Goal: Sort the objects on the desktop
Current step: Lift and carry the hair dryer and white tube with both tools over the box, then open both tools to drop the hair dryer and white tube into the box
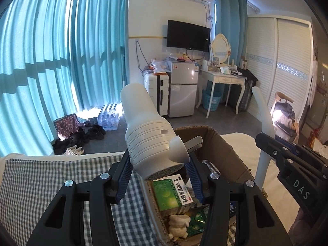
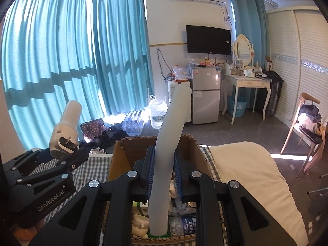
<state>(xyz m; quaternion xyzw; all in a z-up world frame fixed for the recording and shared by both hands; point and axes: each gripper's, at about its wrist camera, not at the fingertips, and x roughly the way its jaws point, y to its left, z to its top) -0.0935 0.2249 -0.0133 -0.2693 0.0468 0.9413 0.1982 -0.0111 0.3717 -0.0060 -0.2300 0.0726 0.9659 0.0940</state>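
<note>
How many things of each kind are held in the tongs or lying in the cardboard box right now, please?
Hair dryer body, held in the left tongs: 1
Curved grey handle, held in the right tongs: 1
Green medicine box, in the cardboard box: 1
Cream figurine: 1
Water bottle: 1
Green sachet: 1
Total: 6, though more may be hidden underneath.

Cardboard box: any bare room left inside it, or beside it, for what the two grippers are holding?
Near end of the cardboard box is crowded: green medicine box, water bottle, cream figurine. Its far end, by the back wall, shows bare cardboard. Free outside: checked cloth on its left, white blanket on its right.
</note>
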